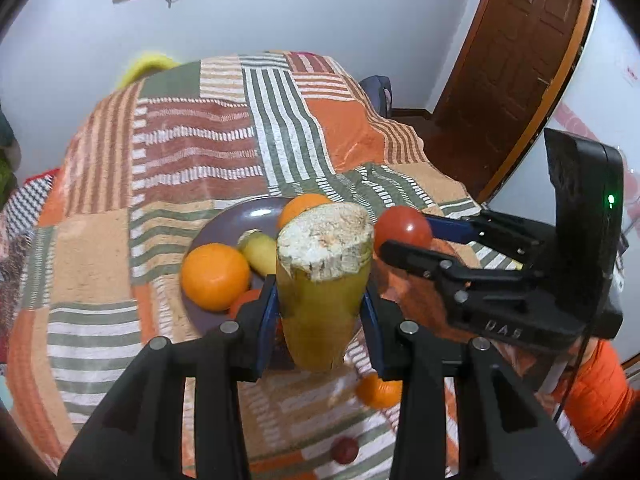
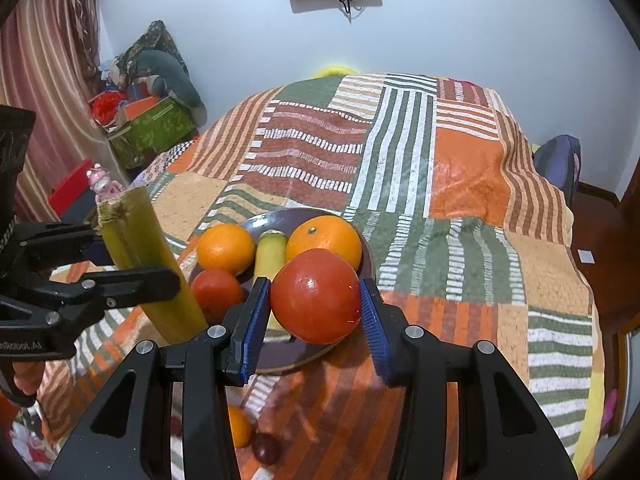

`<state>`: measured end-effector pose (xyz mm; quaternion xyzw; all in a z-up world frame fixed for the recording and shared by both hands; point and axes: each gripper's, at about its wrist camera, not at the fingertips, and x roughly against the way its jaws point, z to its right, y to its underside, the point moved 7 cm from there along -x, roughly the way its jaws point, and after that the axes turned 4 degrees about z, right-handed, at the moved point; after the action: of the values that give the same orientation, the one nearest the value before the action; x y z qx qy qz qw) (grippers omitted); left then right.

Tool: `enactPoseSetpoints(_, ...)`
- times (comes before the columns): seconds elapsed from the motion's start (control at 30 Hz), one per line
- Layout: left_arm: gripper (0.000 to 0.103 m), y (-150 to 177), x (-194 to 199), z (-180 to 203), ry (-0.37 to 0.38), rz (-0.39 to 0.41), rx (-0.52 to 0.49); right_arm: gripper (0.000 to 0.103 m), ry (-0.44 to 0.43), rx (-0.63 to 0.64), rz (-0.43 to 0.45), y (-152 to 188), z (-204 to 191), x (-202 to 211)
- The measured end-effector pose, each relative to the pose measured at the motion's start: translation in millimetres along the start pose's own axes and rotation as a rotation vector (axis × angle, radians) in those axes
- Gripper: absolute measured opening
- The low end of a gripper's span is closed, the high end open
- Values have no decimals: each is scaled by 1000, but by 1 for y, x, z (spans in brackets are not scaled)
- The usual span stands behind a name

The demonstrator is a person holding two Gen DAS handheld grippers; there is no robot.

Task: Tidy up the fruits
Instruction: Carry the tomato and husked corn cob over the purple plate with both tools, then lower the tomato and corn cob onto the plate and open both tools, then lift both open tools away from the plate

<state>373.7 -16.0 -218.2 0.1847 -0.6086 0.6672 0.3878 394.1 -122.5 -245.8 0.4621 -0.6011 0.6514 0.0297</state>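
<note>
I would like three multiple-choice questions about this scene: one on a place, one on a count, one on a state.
1. Where does the yellow-green banana lie?
A. on the purple plate
B. on the floor
C. in a box

2. How many whole oranges are on the purple plate?
A. none
B. two
C. five

3. What does the right gripper hold?
A. nothing
B. a spoon
C. the round red tomato

Key: 1 A, it lies between the oranges; 2 B, one at each side of the banana; 3 C, both blue pads touch it, while the left gripper clamps the yellow-green cut stalk.
</note>
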Motion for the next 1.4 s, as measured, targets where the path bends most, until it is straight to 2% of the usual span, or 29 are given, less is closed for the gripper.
enactPoseSetpoints(0.2, 39, -4, -31, -12, 3, -40, 51, 41, 2, 9, -31, 4, 3, -19)
enactPoseSetpoints(0.37, 39, -9, -41, -18, 29, -46, 93, 41, 3, 25, -65, 12, 2, -34)
enactPoseSetpoints(0.63, 39, -8, -69, -44, -97, -80, 132, 42, 4, 29, -79, 18, 0, -44)
enactPoseSetpoints(0.7, 40, -7, -71, -43, -91, -78, 131, 42, 3, 32, -84, 19, 0, -45)
enactPoseSetpoints(0.8, 40, -7, -70, -40, -121, -71, 96, 43, 9, 39, -104, 22, 0, -47)
enactPoseSetpoints(0.9, 40, -7, -64, -37, -127, -65, 79, 43, 24, 53, -115, 25, 0, -48)
enactPoseSetpoints(1.07, 50, -12, -33, -31, -145, -8, 43, 48, 31, 53, -89, 20, -2, -35)
enactPoseSetpoints(1.2, 52, -11, -6, -28, -170, 24, 16, 52, 51, 67, -50, 13, -4, -14)
enactPoseSetpoints(1.3, 59, -7, 13, -27, -200, 43, -1, 53, 46, 63, -30, 11, -8, 5)
enactPoseSetpoints(1.4, 64, -1, 37, -23, -218, 71, -16, 58, 49, 69, -3, 10, -14, 26)
